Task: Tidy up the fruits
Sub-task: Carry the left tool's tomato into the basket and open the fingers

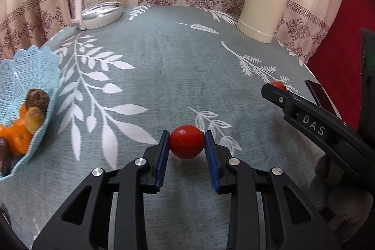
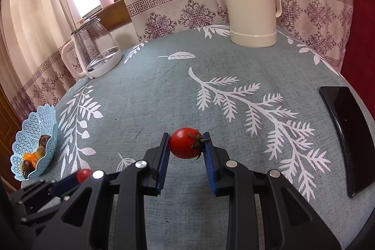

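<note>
Each gripper's jaws pinch a tomato (mid-table), basket (image 1: pixel 35 76) at left edge

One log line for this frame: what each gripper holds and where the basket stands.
left gripper: shut on plain tomato | right gripper: shut on stemmed tomato | blue basket: left on table, fruit inside

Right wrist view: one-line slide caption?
Right claw shut on a stemmed cherry tomato above the leaf-print tablecloth.
</note>
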Demonstrator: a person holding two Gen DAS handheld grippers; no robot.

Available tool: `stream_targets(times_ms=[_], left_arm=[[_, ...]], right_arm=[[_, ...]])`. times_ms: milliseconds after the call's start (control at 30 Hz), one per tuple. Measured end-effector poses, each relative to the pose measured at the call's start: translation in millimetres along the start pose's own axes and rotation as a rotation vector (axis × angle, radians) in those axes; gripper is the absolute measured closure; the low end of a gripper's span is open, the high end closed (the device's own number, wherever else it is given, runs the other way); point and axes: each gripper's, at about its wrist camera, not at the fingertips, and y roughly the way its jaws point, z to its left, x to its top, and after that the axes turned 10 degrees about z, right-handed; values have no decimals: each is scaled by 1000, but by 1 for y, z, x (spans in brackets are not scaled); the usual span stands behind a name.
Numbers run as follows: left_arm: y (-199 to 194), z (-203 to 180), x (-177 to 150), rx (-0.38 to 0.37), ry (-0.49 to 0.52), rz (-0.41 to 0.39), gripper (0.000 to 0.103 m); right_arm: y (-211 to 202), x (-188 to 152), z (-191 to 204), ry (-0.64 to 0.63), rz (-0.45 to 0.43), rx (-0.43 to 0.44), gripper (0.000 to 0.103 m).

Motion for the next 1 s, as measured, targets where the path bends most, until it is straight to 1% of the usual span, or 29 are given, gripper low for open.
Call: stream_targets(times_ms=[133,333,567,867,1000], left_arm=[[-14,13,4,28,-27,-35,72],[-37,43,8,70,-85,-92,72],[-58,89,11,147,-159,-138,72],[-66,151,12,241,-268,-156,72],[-64,172,11,263,-307,-151,72]], right_arm=[[0,-1,3,-8,-2,3,75],[0,-1,3,-9,-3,4,75],[-1,-1,3,-10,-5,2,75],[-1,-1,3,-9,-9,0,75],[-1,-1,3,-11,-9,-1,75]])
